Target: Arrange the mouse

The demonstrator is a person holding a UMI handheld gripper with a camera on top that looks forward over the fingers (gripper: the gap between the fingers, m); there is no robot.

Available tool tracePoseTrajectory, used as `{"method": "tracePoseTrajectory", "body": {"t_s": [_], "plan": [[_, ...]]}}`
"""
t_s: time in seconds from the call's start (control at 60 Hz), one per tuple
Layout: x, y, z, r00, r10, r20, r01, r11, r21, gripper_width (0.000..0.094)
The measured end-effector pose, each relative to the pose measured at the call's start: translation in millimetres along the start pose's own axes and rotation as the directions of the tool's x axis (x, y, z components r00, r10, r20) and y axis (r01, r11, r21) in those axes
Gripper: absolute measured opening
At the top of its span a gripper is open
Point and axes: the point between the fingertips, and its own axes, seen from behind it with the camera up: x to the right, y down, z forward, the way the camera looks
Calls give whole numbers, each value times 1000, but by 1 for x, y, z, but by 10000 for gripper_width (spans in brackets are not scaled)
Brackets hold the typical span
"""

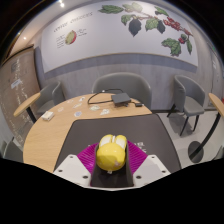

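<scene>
A yellow computer mouse [111, 153] sits between my gripper's [111, 160] two fingers, its buttons pointing away from me. The magenta pads [78, 160] press against both of its sides, so the gripper is shut on the mouse and holds it above a round wooden table [60, 130].
A few small white and dark items [76, 113] and a flat dark object [122, 103] lie on the table further ahead. Grey chairs [186, 105] stand around the table. A wall with a fruit-and-leaf mural [140, 22] is behind them.
</scene>
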Motion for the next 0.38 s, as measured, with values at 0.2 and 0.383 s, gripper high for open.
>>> {"method": "tracePoseTrajectory", "body": {"t_s": [0.2,0.383], "plan": [[-7,12,-27,993,-94,75,97,994,-42,852],[-2,23,-101,982,-137,130,136,991,15,855]]}}
